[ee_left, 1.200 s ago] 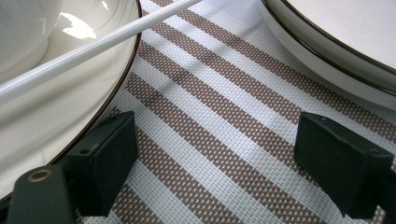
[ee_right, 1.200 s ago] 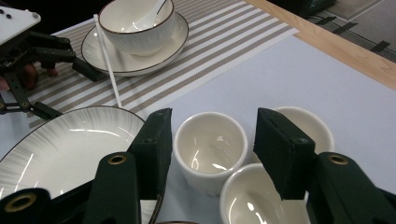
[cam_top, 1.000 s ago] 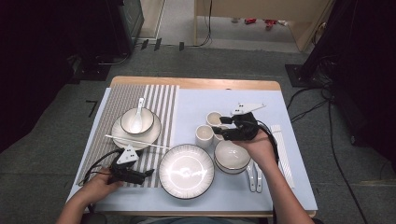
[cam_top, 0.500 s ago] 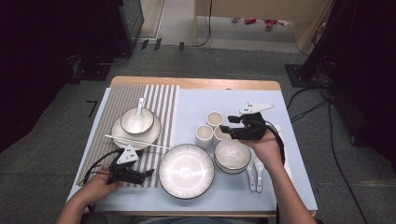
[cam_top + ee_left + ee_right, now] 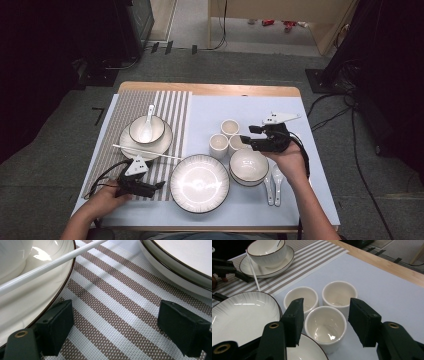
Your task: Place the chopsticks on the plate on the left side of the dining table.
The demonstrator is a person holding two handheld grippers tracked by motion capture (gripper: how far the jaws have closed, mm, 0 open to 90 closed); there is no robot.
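Observation:
Three small white cups stand together mid-table: a far cup (image 5: 229,127), a left cup (image 5: 218,145) and a near cup (image 5: 237,143). My right gripper (image 5: 246,141) hovers just right of them, open. In the right gripper view its jaws (image 5: 327,322) frame the near cup (image 5: 325,326) without pressing on it; the left cup (image 5: 301,297) and far cup (image 5: 339,293) stand behind. My left gripper (image 5: 160,185) rests low on the striped mat (image 5: 117,305), open and holding nothing, between two plates.
A white bowl (image 5: 248,165) sits below the cups, a large plate (image 5: 199,183) left of it, two spoons (image 5: 273,183) to its right. On the mat a plate (image 5: 162,145) carries a bowl with a spoon (image 5: 147,129). A white chopstick (image 5: 145,151) lies across that plate's rim.
My right gripper has drawn back to the right, away from the cups, uncovering the near cup. The left gripper has stayed where it was.

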